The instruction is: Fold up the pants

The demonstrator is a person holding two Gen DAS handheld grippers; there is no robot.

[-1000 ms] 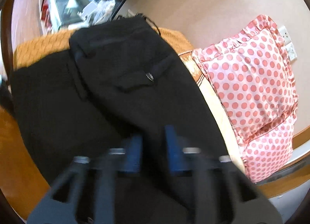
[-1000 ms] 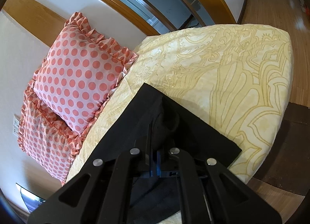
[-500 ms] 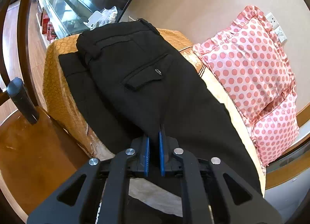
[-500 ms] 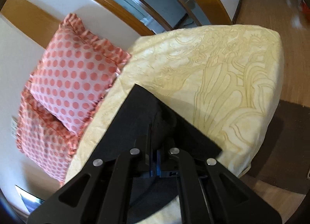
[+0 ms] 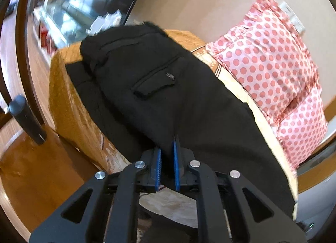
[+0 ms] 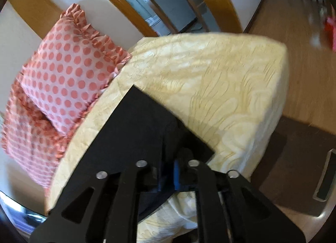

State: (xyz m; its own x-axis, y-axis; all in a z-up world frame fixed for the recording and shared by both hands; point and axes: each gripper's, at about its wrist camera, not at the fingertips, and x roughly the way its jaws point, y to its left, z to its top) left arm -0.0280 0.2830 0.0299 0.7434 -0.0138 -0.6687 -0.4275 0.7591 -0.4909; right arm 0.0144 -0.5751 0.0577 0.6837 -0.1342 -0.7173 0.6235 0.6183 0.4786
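Black trousers [image 5: 172, 87] lie lengthwise on bed [image 6: 220, 79], waistband far. Left hand-held gripper [image 5: 167, 165] pinches mid-leg edge; right hand-held gripper [image 6: 168, 171] pinches hem end. Step: lengthwise fold. Next, likely: carry hem toward waistband, edges aligned.

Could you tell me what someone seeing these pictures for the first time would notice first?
The black pants dominate both views, spread along the pale yellow patterned bed cover with a flapped back pocket facing up. The left gripper and the right gripper each have their jaws pinched on black fabric at the near edge. Against the wall, the pink polka-dot pillows stand out brightly beside the pants.
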